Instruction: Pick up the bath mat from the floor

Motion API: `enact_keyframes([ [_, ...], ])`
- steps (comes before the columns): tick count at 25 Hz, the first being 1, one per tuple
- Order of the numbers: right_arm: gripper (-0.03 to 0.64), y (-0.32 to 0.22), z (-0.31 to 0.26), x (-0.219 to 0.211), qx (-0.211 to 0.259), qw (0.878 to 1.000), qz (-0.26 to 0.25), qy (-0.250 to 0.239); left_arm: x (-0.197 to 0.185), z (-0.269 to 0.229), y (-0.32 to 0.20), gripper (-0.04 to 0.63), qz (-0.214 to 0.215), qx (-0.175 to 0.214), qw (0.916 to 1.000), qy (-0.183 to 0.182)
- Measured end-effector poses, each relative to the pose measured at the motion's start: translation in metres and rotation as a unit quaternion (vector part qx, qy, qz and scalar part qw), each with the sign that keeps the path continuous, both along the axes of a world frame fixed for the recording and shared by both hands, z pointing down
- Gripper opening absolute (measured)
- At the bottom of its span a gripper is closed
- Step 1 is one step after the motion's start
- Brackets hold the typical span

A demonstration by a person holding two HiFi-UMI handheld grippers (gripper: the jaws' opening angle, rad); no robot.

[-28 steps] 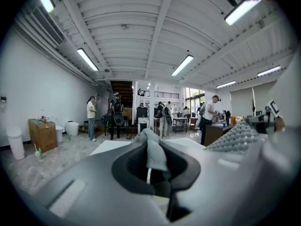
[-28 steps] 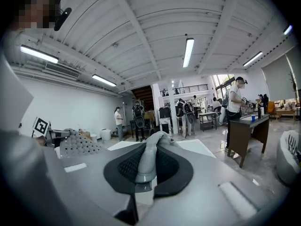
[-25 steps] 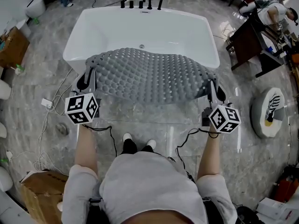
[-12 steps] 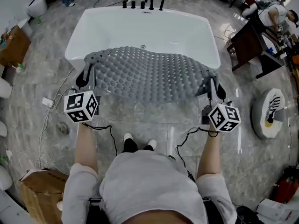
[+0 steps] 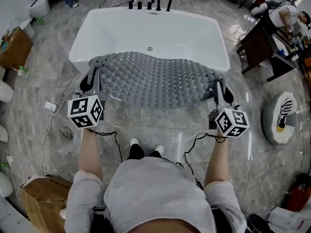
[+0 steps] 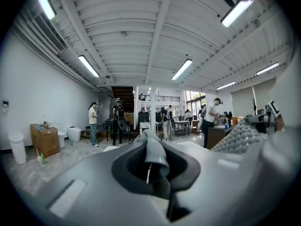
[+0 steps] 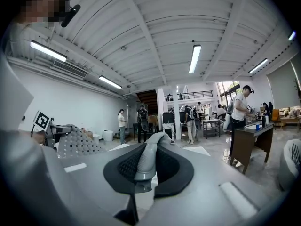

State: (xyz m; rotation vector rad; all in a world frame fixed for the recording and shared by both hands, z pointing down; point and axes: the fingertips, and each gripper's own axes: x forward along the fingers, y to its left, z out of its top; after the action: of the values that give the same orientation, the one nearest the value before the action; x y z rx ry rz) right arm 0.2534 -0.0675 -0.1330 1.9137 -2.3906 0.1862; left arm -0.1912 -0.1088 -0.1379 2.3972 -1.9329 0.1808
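All the grey marble floor [image 5: 160, 125] lay under me, with the white bathtub [image 5: 150, 30] standing on it at twelve o'clock. The grey bath mat [image 5: 155, 79] hung spread in the air across the tub's near rim, clear of the floor. My left gripper [image 5: 90, 80] clenched the mat's nine o'clock edge, and my right gripper [image 5: 221, 92] clenched its three o'clock edge.

The bath mat [image 5: 155, 79] spans from the left gripper [image 5: 90, 80] to the right gripper [image 5: 219, 89] (one end each), bathtub [image 5: 150, 30] just behind.
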Motion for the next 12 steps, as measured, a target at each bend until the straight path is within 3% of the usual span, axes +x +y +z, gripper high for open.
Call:
enact_keyframes([
  [12,0.028,0.002,-0.006,-0.009,0.007,1.000,-0.001,-0.001,-0.012,-0.003,0.002,0.020,-0.005,0.001,1.0000,0.003],
])
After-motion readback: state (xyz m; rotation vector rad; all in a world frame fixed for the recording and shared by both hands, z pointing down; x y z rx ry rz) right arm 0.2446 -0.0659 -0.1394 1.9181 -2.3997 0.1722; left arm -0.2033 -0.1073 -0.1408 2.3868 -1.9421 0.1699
